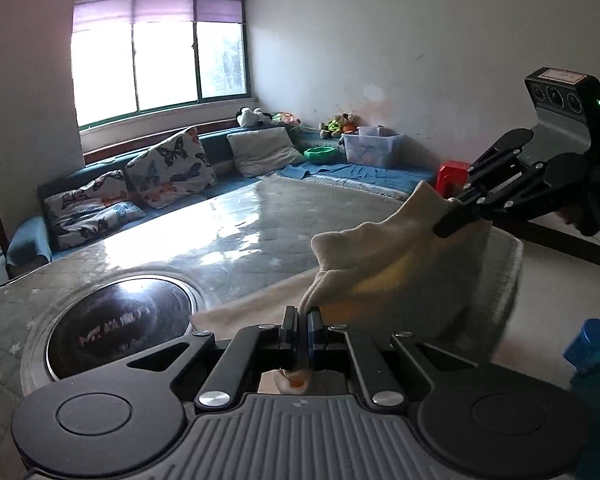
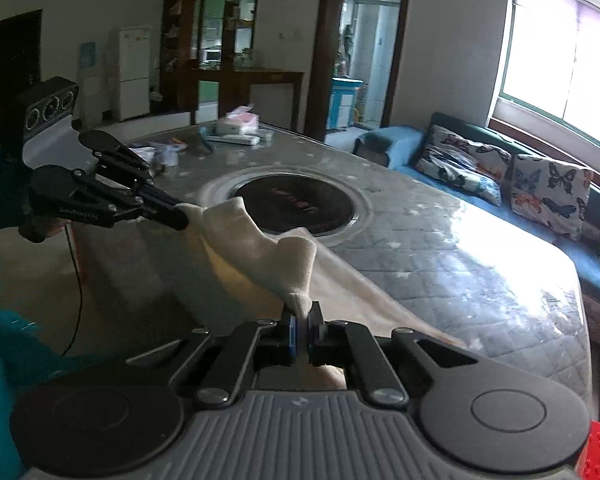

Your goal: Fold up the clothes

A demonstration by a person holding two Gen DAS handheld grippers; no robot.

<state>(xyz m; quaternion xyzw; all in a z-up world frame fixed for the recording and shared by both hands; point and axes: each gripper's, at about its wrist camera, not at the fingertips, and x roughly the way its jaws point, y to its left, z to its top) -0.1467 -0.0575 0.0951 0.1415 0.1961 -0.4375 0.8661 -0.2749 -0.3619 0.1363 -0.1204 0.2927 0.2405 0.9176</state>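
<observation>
A cream-coloured garment (image 1: pixel 384 264) hangs between my two grippers above the near edge of the table (image 1: pixel 260 216). My left gripper (image 1: pixel 303 314) is shut on one corner of it. My right gripper (image 2: pixel 303 314) is shut on the other corner. In the left wrist view the right gripper (image 1: pixel 444 224) shows at the right, pinching the cloth. In the right wrist view the left gripper (image 2: pixel 180 216) shows at the left, holding the garment (image 2: pixel 260 248). The rest of the cloth trails down onto the table.
A round black hotplate (image 1: pixel 116 332) is set into the padded table top (image 2: pixel 460 264). Tissue packs and small items (image 2: pixel 236 126) lie at the table's far end. A sofa with butterfly cushions (image 1: pixel 168 168) runs along the window. A red stool (image 1: pixel 454 174) stands beyond the table.
</observation>
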